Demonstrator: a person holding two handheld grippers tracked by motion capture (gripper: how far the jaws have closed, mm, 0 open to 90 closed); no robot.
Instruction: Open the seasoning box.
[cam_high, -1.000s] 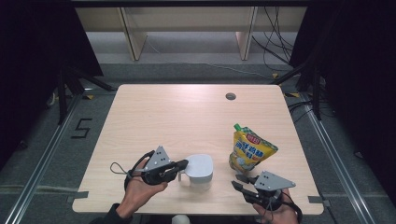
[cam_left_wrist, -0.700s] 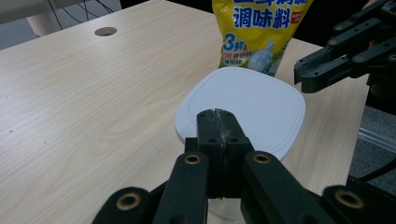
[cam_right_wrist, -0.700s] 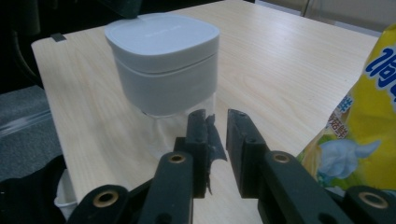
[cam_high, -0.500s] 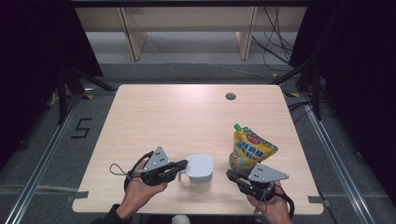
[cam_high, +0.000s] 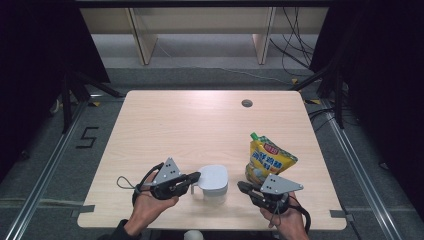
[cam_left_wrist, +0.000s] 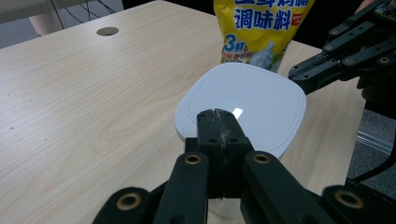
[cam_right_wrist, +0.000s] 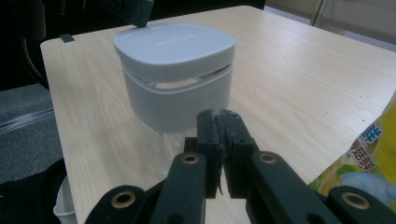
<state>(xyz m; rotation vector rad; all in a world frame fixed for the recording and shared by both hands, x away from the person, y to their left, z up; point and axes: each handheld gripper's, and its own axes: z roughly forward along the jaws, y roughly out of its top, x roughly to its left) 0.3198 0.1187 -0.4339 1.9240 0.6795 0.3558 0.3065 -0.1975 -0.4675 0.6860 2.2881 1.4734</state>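
Observation:
A white square container with a lid (cam_high: 214, 180) stands near the table's front edge. My left gripper (cam_high: 195, 176) is shut, its tips resting at the lid's left rim (cam_left_wrist: 218, 114). My right gripper (cam_high: 241, 186) is also shut with nothing between its jaws. It points at the container from the right, a short gap away (cam_right_wrist: 218, 114). A yellow seasoning pouch (cam_high: 267, 160) with a green cap stands upright just behind the right gripper. The left gripper view has the container (cam_left_wrist: 247, 102) in front of the pouch (cam_left_wrist: 259, 28). In the right gripper view the container (cam_right_wrist: 175, 74) rises just beyond the jaws.
The wooden table (cam_high: 200, 130) has a round cable hole (cam_high: 246, 103) at the back right. Its front edge runs close under both hands. Shelf legs and cables stand on the floor beyond the table.
My right gripper has moved left and forward, closer to the container and beside the pouch. The left gripper has stayed at the lid.

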